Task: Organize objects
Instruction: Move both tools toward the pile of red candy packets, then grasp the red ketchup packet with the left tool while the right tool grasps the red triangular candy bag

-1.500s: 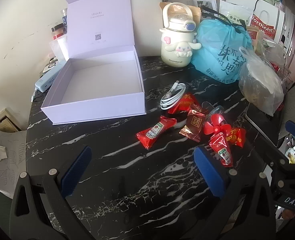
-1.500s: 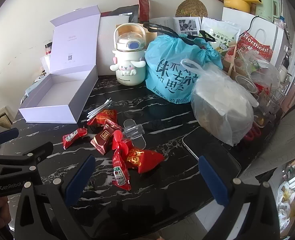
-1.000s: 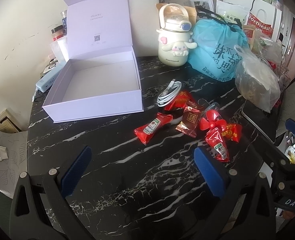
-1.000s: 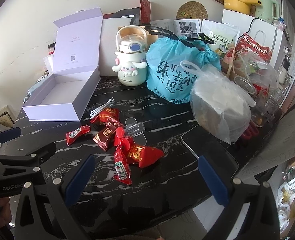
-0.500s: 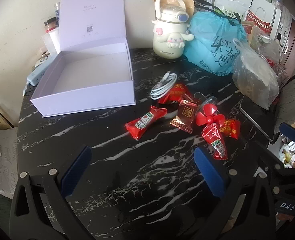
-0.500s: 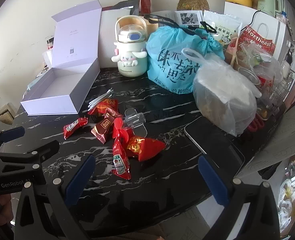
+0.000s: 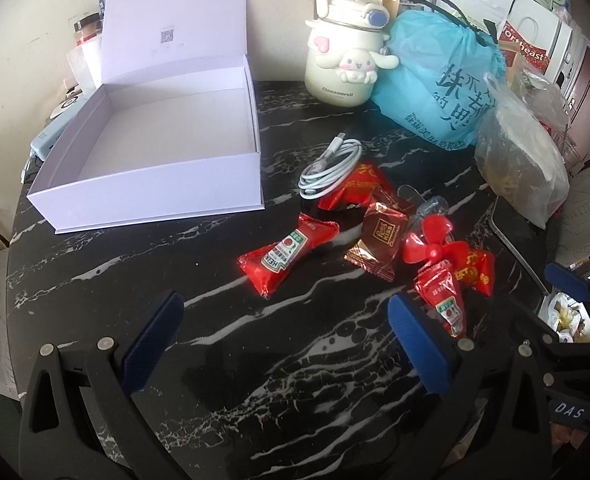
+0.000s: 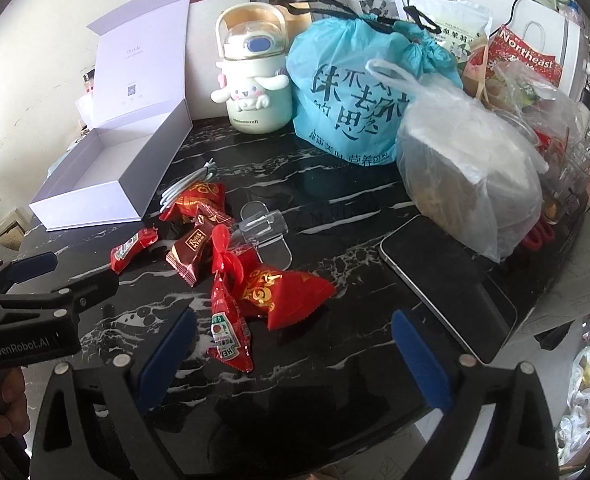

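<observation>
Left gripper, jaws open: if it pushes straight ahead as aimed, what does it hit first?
Probably the ketchup sachet: it lies on the black marble table just ahead of the left gripper, roughly centred between the open jaws. Nothing sits nearer. Height above the table is unclear, so it might pass over.

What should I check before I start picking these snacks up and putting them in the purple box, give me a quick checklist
1. Purple box lid up, inside bare: ok.
2. Left gripper open, holding nothing: ok.
3. Right gripper open, holding nothing: ok.
4. Nearest ketchup packet lies apart from the pile: ok.
5. Other packets overlap the red fan and white cable: not ok.
6. Phone clear of table edge: cannot tell.
</observation>
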{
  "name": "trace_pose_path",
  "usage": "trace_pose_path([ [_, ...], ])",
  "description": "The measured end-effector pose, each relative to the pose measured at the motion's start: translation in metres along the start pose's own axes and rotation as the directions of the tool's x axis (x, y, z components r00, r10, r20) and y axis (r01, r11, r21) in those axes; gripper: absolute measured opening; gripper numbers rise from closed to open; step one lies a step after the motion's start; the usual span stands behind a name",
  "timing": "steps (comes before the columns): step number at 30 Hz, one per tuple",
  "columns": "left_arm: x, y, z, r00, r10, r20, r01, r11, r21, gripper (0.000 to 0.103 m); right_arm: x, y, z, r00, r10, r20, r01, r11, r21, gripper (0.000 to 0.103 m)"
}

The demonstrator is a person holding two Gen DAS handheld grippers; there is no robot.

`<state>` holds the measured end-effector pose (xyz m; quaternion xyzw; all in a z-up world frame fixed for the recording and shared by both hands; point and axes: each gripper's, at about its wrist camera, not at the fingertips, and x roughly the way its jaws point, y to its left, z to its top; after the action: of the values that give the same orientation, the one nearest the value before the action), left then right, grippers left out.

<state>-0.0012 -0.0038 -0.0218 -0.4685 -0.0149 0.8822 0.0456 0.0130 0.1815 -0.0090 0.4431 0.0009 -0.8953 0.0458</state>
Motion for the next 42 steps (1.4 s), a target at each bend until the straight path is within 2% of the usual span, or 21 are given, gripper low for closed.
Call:
trace_pose_path([
  [10,0.029,0.004,0.009,0.999,0.000,-0.045,0.000,1.000,0.008,0.090,0.031,-0.010,0.005,0.998,0.034,-0.060,-0.032,0.999,0.034,0.085],
  [16,0.043,0.008,0.016,0.998,0.004,-0.058,-0.003,1.000,0.014,0.085,0.045,-0.012,0.008,0.993,0.075,-0.089,-0.070,0.996,0.052,0.080],
  [21,0.054,0.011,0.021,0.997,-0.009,-0.075,0.010,1.000,0.017,0.079,0.054,-0.013,0.010,0.988,0.110,-0.110,-0.103,0.993,0.064,0.073],
  [23,0.057,0.011,0.022,0.996,-0.017,-0.084,0.019,1.000,0.019,0.076,0.055,-0.011,0.012,0.987,0.119,-0.106,-0.113,0.992,0.063,0.065],
  [27,0.057,0.008,0.026,0.997,-0.016,-0.073,0.019,0.999,0.035,0.070,0.057,-0.009,0.014,0.986,0.129,-0.105,-0.125,0.991,0.046,0.058],
  [28,0.057,0.008,0.027,0.997,-0.021,-0.068,0.023,0.999,0.037,0.069,0.057,-0.008,0.014,0.986,0.133,-0.103,-0.129,0.991,0.045,0.052],
  [29,0.056,0.007,0.027,0.998,-0.023,-0.064,0.026,0.999,0.038,0.066,0.056,-0.008,0.014,0.985,0.138,-0.101,-0.134,0.990,0.046,0.043],
  [32,0.055,0.003,0.029,0.999,-0.005,-0.051,0.008,0.998,0.060,0.054,0.056,-0.008,0.014,0.984,0.153,-0.092,-0.150,0.988,0.043,0.033],
  [34,0.054,0.000,0.029,0.999,0.011,-0.045,-0.008,0.997,0.070,0.043,0.054,-0.007,0.014,0.986,0.143,-0.084,-0.141,0.990,0.033,0.033],
  [36,0.053,0.000,0.030,0.999,-0.010,-0.045,0.013,0.998,0.059,0.028,0.052,-0.007,0.013,0.987,0.139,-0.077,-0.138,0.990,0.024,0.032],
  [39,0.051,0.000,0.031,0.998,-0.039,-0.054,0.041,0.998,0.047,0.020,0.048,-0.010,0.012,0.989,0.135,-0.064,-0.134,0.991,0.029,0.031],
  [42,0.048,-0.001,0.030,0.997,-0.055,-0.060,0.057,0.998,0.036,0.019,0.043,-0.012,0.012,0.991,0.126,-0.053,-0.124,0.992,0.030,0.031],
])
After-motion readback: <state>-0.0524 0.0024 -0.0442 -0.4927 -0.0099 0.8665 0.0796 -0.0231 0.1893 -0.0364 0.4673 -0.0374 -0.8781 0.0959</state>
